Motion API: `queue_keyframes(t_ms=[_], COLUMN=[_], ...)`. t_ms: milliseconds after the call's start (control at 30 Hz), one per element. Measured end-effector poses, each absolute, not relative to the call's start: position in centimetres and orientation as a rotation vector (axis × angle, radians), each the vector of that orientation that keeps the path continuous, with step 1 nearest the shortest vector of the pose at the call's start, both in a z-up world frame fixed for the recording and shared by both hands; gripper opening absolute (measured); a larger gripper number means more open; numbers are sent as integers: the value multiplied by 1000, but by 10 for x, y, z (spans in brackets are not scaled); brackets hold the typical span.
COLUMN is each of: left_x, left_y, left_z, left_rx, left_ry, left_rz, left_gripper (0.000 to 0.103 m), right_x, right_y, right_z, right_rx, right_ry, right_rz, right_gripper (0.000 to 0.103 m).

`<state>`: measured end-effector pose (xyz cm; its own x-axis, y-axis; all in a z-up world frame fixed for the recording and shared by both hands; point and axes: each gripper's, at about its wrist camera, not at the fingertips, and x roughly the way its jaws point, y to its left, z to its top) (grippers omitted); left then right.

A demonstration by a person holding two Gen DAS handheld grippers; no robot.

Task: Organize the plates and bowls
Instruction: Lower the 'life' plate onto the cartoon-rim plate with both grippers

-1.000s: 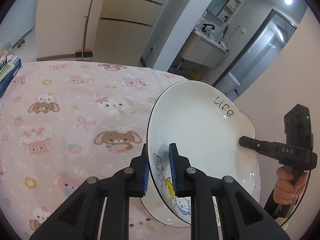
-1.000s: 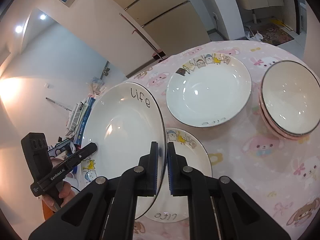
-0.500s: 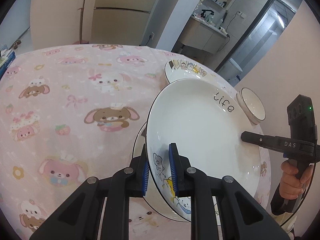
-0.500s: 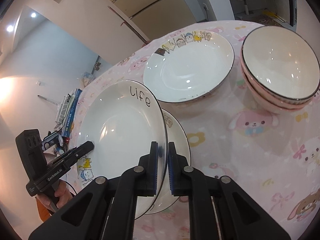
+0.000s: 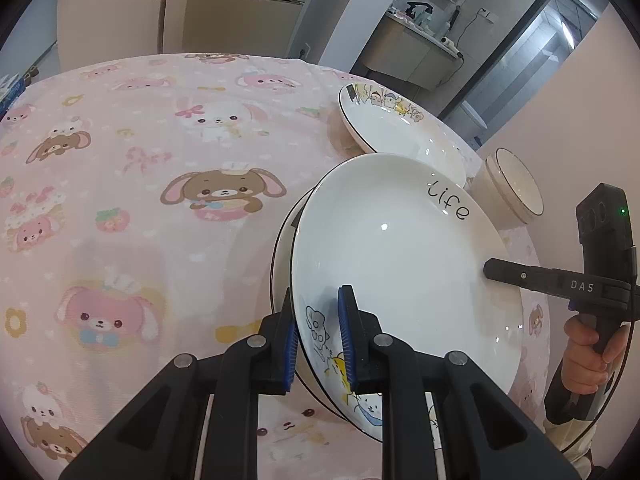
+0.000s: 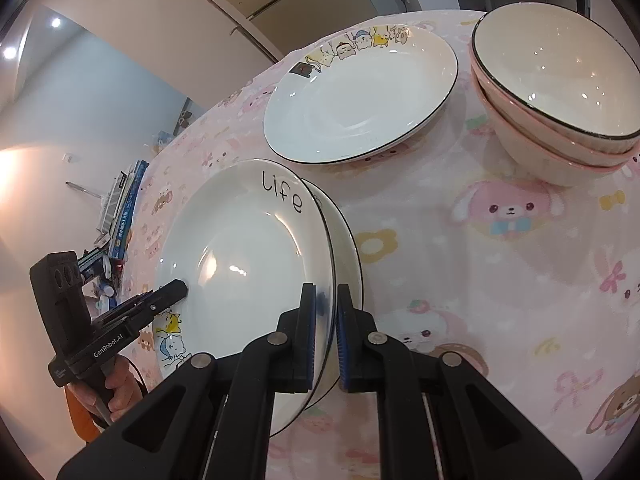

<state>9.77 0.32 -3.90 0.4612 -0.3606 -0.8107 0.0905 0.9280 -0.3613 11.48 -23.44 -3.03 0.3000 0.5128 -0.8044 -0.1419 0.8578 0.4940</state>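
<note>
- Step in hand, as I judge it: stacking. A white plate lettered "life" (image 5: 392,256) is carried by both grippers above a matching plate (image 6: 346,248) that lies on the pink cartoon-print cloth (image 5: 120,184) of the desk.
- On the left, the left gripper (image 5: 318,334) is clamped on the near rim of the carried plate, beside its cartoon animal drawings. One blue-padded finger sits under the rim and the other (image 5: 347,332) presses on the upper face.
- At the middle, the carried plate is tilted, not flat, and hangs just over the lower plate, whose edge peeks out behind it. Whether the two touch, I cannot tell.
- On the right, the right gripper (image 6: 325,330) pinches the opposite rim, its fingers closed on the thin edge.
- Farther right and well apart, a third plate with a cartoon border (image 6: 360,96) rests on the desk, and stacked pink bowls (image 6: 560,92) stand beside it.
- The next move likely calls for levelling the plate, centring it over the lower one, setting it down gently, then opening both grippers together.
</note>
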Motion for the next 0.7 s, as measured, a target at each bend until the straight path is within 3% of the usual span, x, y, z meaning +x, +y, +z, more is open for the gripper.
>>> queue_keyframes(t_ms=[700], left_x=[90], left_y=[-18], left_z=[-40], left_rx=[-142], left_ry=[1030], left_rz=[-273], left_gripper=[21], right_x=[98], right_y=[-226], right_z=[-28], right_rx=[188], right_ry=[1092], right_rz=[372], right_gripper=[13])
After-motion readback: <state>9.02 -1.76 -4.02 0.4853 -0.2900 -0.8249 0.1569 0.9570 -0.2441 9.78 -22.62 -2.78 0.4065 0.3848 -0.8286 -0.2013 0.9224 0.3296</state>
